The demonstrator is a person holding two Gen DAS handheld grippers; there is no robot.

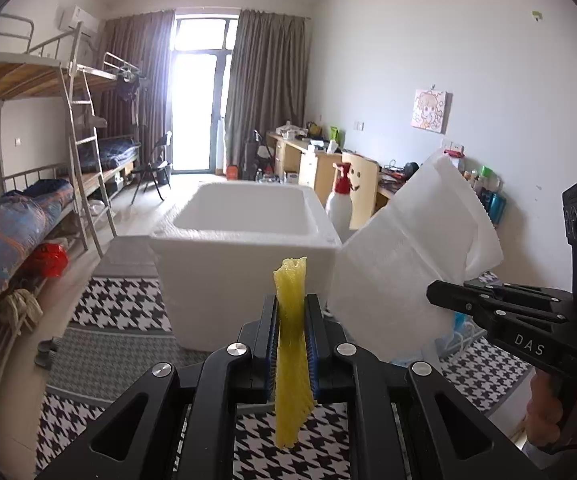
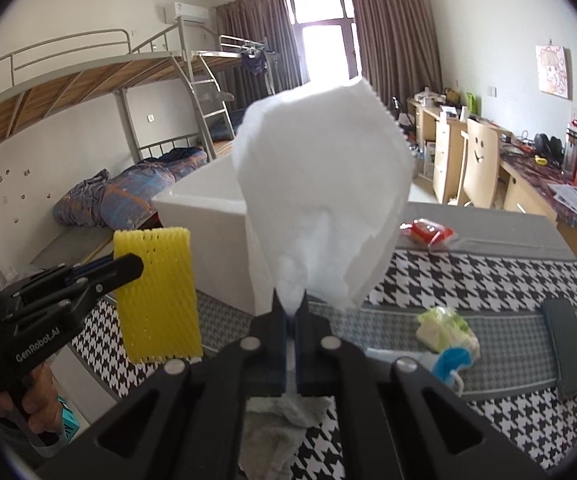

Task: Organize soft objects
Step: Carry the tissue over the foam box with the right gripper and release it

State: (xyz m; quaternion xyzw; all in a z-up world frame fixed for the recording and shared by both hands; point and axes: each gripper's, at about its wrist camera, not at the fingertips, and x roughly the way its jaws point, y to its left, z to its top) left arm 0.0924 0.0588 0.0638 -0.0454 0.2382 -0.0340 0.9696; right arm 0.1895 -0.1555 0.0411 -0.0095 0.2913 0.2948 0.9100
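My left gripper (image 1: 292,308) is shut on a yellow foam net sleeve (image 1: 291,344), held edge-on and upright above the houndstooth cloth; the right wrist view shows the same yellow sleeve (image 2: 156,296) flat-on in the left gripper (image 2: 132,268). My right gripper (image 2: 291,304) is shut on a white foam sheet (image 2: 320,200) that stands up in front of its camera. In the left wrist view that white sheet (image 1: 412,248) rises at the right from the right gripper (image 1: 436,294). A white foam box (image 1: 244,256), open at the top, stands just ahead of both grippers.
On the houndstooth cloth (image 2: 468,280) lie a red packet (image 2: 428,232), a green-and-white bag with a blue piece (image 2: 448,336), a dark flat pouch (image 2: 566,348) and a grey cloth (image 2: 280,432). A spray bottle (image 1: 340,200) stands behind the box. Bunk beds line the left, desks the right.
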